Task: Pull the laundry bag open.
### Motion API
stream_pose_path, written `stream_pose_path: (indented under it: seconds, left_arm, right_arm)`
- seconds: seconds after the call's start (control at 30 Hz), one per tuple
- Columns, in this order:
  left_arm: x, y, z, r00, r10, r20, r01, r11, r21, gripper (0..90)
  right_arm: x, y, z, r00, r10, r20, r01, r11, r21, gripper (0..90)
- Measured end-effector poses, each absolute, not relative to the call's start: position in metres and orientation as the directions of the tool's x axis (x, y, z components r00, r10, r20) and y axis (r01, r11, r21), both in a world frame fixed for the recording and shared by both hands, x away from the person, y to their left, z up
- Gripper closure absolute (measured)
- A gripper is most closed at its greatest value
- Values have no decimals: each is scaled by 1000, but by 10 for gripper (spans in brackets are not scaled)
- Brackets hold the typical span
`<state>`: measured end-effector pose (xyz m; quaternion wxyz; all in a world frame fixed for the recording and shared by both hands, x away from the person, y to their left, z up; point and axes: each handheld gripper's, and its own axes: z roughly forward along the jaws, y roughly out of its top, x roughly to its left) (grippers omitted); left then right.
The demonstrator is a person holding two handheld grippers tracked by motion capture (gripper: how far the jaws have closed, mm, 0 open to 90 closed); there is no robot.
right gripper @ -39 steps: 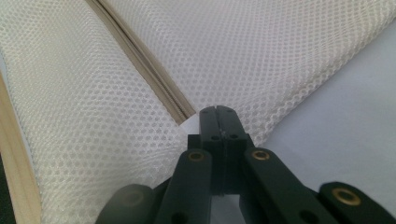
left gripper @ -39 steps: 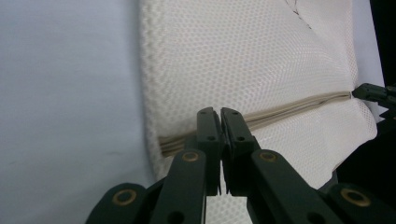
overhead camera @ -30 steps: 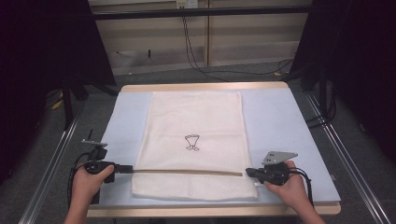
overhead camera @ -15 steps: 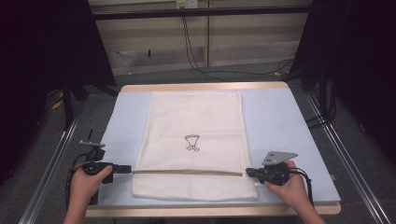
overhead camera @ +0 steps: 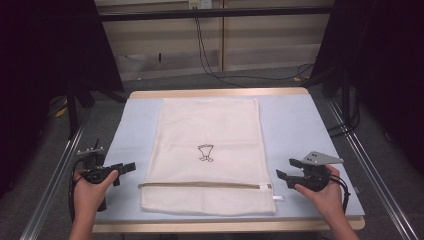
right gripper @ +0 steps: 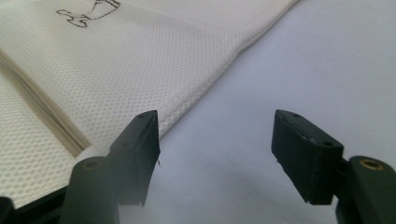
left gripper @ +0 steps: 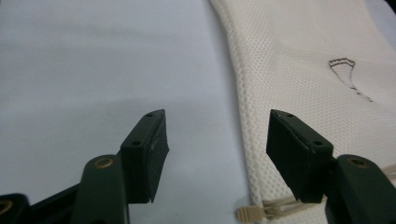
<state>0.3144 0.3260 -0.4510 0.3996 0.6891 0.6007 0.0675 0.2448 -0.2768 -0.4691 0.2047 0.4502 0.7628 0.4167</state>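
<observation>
A pale blue tabletop (overhead camera: 290,130) with a light wooden edge (overhead camera: 215,93) stands inside a metal rail frame (overhead camera: 55,172). Past its far side runs a grey floor (overhead camera: 280,77) up to a beige wall (overhead camera: 260,35), down which black cables (overhead camera: 202,45) hang and trail. Dark curtains (overhead camera: 45,55) flank both sides.

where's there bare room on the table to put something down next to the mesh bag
Two bare strips of the blue table mat: one between the mesh bag and the table's right edge, ahead of the right gripper; one between the bag and the left edge, ahead of the left gripper. The middle is taken by the bag, and the near corners by the hands.
</observation>
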Motion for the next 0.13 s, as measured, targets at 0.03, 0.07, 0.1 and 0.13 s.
stream_pose_path:
  seconds: [0.03,0.07,0.1,0.13]
  left_arm:
    - [315,326,-452,278,889,-364,756,31,654,330]
    - [316,326,-452,279,895,-349,748,26,663,313]
    - [317,326,-453,281,904,-322,736,13,677,303]
    - [318,327,-454,285,914,-290,728,-9,686,275]
  right_arm:
    - [246,-279,-469,-504,862,55,515,248,820,300]
    - [246,-281,-469,-490,870,51,520,245,818,283]
    - [247,-283,-469,-486,872,47,520,245,818,266]
    - [248,-284,-469,-473,880,43,524,242,817,252]
